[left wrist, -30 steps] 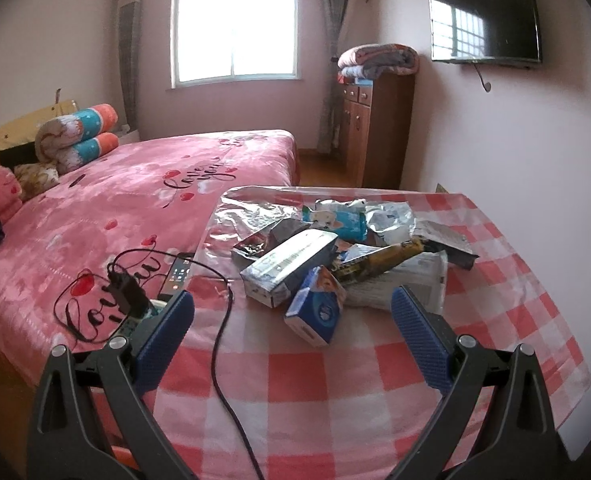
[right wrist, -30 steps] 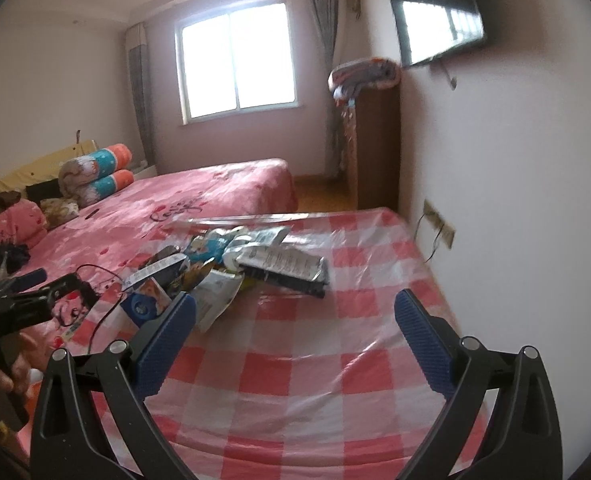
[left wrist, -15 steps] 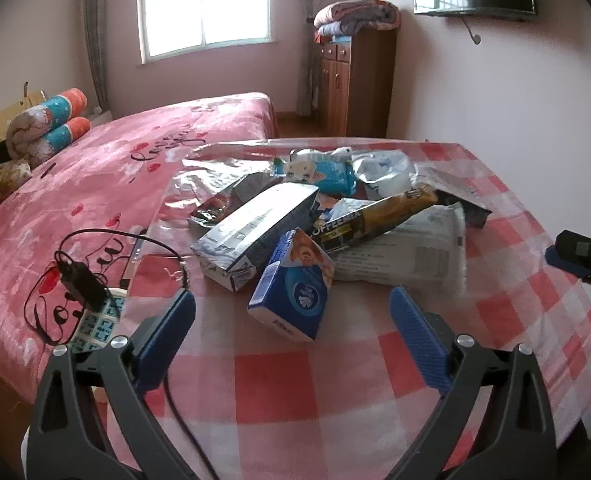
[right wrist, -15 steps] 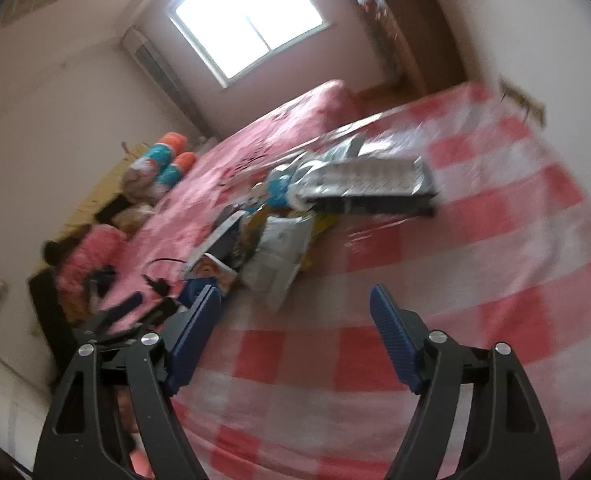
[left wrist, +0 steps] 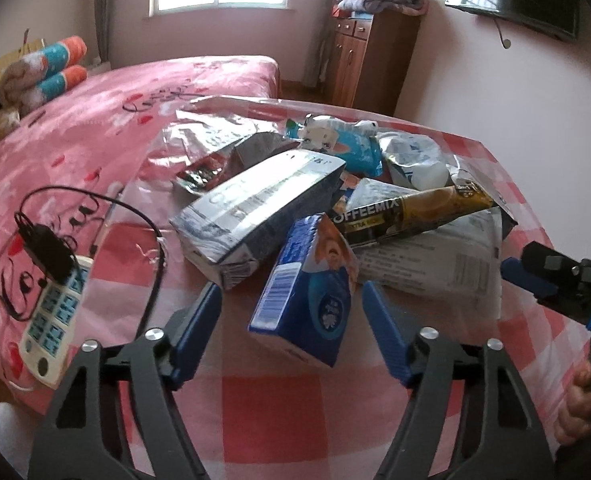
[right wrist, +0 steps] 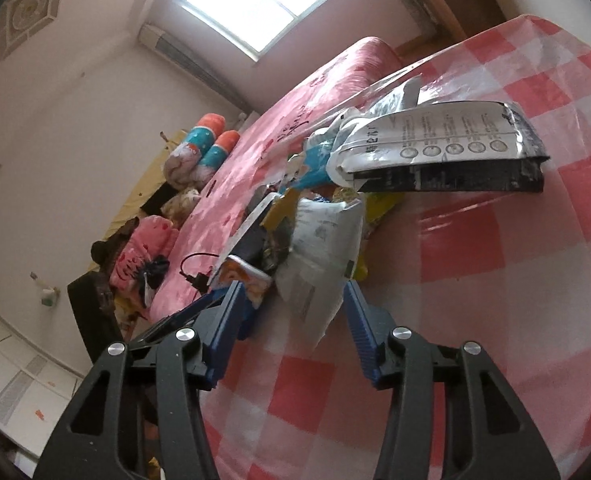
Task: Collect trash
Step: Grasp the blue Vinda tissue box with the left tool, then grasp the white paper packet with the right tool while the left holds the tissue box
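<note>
A: Trash pile (left wrist: 335,200) — wrappers, cartons, pouches — all heaped mid-table on the checked tablecloth (left wrist: 255,408). Nothing collected yet afaict; no bin in view.

B: Left gripper (left wrist: 291,320)?

A: Jaws have just been closing, partway apart now. Blue carton (left wrist: 307,288) sits between the pads, not pinched — nearest item to the front edge. Grey foil box (left wrist: 255,208) just behind it, coffee-mix sachet (left wrist: 407,216) leaning across the white pouch (left wrist: 435,264).

B: Right gripper (right wrist: 291,312)?

A: Also just been closing, jaws narrower. White pouch's (right wrist: 319,264) lower corner hangs between them; can't see a firm pinch. Silver-black bag (right wrist: 447,152) further back, toward the wall-side edge.

B: So whole job's left.

A: Yep, prob. first pick each.
</note>
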